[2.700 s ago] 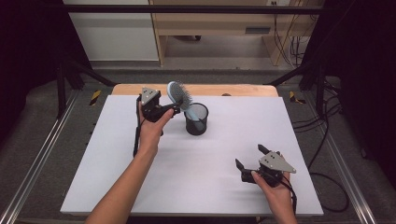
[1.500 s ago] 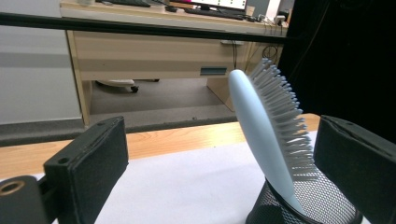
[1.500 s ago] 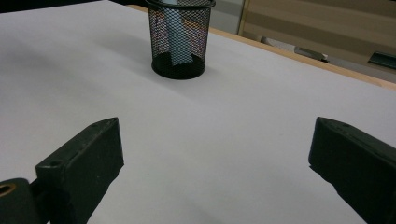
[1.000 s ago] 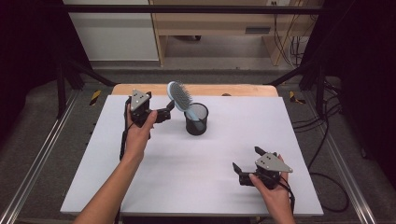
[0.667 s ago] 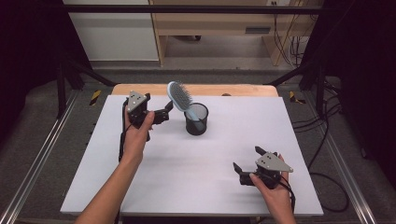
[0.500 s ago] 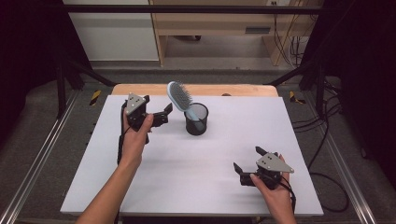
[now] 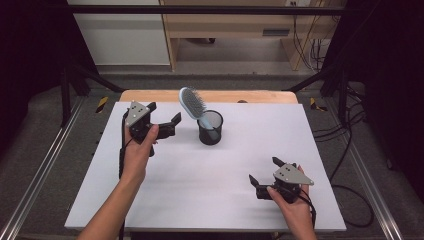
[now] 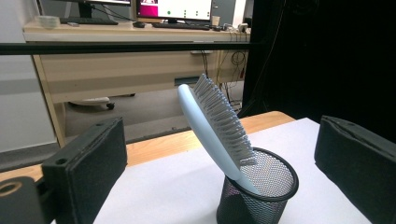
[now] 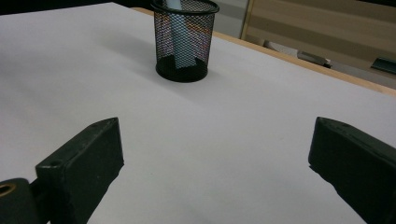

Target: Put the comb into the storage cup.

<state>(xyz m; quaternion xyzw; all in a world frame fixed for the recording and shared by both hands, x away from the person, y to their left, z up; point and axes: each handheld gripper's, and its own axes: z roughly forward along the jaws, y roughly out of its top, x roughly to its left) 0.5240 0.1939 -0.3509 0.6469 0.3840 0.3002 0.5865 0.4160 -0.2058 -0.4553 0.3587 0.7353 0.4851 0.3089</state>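
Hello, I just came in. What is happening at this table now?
A person holds a gripper in each hand over a white table. A light blue hairbrush stands tilted in a black mesh cup. The left gripper is open beside the cup, holding nothing. The right gripper is open near the front edge.

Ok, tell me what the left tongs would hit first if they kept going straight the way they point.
Probably the hairbrush standing in the mesh cup. The left tongs are open and aimed at it, with bare table between. Depth is unclear, so the cup's rim could touch first.
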